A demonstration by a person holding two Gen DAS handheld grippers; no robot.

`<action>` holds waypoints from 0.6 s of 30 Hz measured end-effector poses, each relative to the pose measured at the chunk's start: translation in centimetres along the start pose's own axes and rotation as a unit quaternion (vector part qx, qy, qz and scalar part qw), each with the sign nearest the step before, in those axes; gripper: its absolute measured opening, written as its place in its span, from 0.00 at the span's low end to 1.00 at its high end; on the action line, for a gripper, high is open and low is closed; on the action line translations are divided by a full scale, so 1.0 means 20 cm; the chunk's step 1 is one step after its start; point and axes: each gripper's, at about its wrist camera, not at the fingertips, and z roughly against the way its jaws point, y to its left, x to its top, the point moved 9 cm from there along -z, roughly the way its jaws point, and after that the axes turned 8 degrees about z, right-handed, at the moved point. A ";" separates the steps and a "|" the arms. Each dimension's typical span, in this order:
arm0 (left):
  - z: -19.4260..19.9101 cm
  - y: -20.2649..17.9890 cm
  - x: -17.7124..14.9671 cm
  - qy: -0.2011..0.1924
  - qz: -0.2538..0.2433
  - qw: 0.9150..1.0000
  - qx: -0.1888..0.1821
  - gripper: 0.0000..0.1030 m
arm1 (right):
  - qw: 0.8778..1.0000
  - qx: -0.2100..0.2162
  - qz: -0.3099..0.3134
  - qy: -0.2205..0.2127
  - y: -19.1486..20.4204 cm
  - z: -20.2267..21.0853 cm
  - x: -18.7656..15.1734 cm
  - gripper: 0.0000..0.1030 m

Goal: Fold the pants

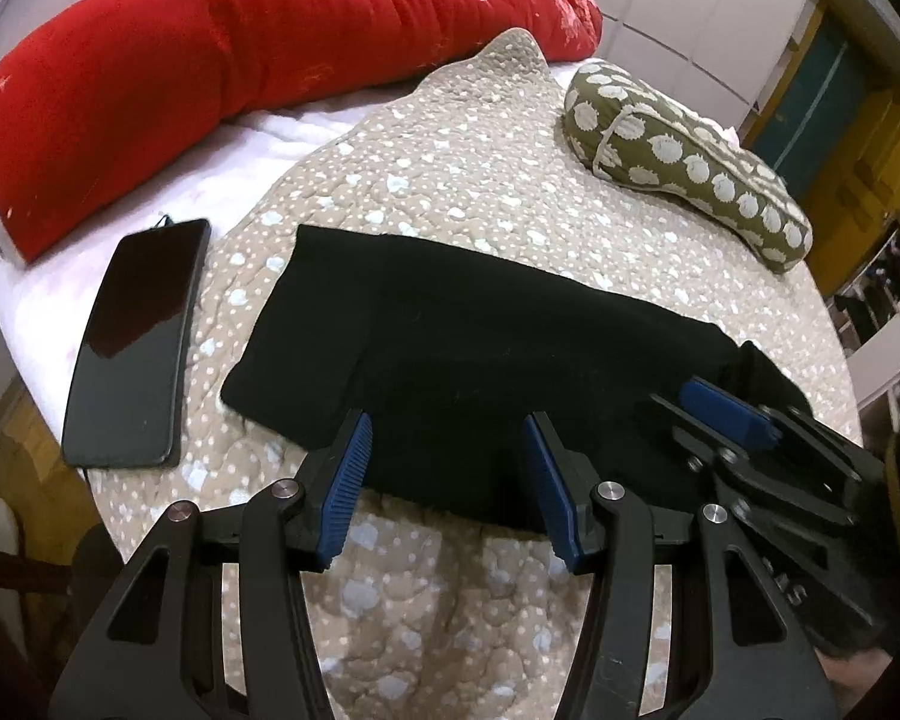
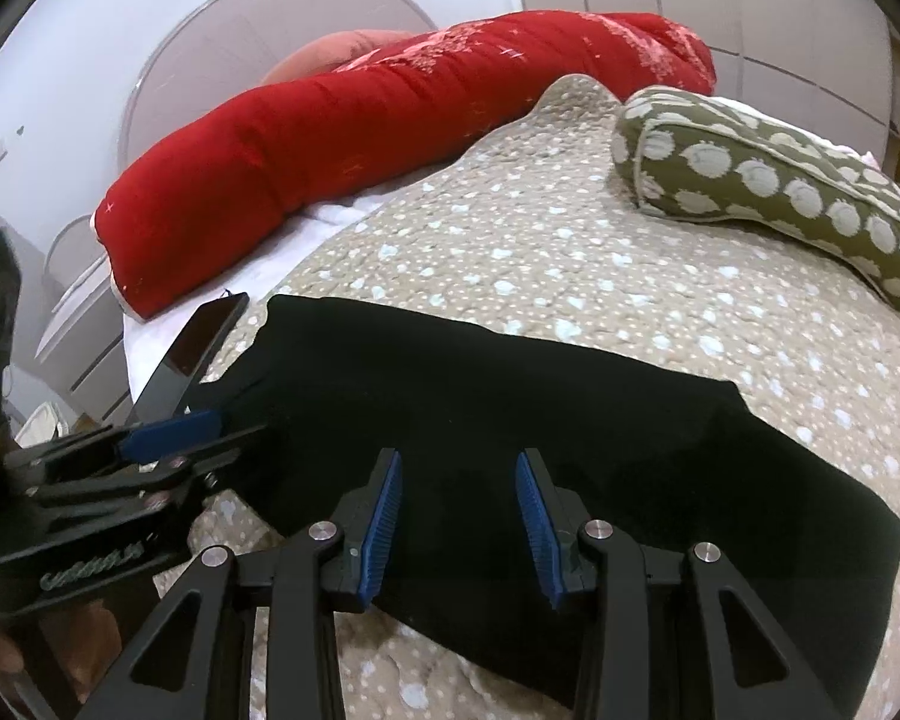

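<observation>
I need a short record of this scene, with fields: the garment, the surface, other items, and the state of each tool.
garment: black pants, folded into a band, lying flat
surface: beige dotted quilt over a white sheet
other items: phone left of the pants, red bolster behind, green dotted pillow at the far right
left tool: open, above the near edge of the pants, nothing gripped
right tool: open, above the pants, nothing gripped

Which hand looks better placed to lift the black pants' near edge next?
Probably left: the left tool is open over the black pants' near hem. The right tool sits farther in over cloth.
</observation>
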 end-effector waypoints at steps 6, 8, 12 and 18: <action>0.00 0.12 -0.05 0.017 0.046 0.999 -0.005 0.63 | 1.000 0.019 0.009 -0.002 0.04 -0.05 0.07 0.42; -0.02 0.17 -0.06 0.023 0.065 0.998 -0.006 0.63 | 1.000 0.024 0.018 0.003 0.07 -0.10 0.10 0.42; -0.06 0.21 -0.05 0.034 0.095 0.995 -0.016 0.63 | 0.999 0.038 0.032 0.011 0.12 -0.19 0.17 0.42; -0.10 0.21 -0.02 0.024 0.107 0.994 -0.017 0.65 | 0.997 0.053 0.052 0.024 0.16 -0.33 0.28 0.43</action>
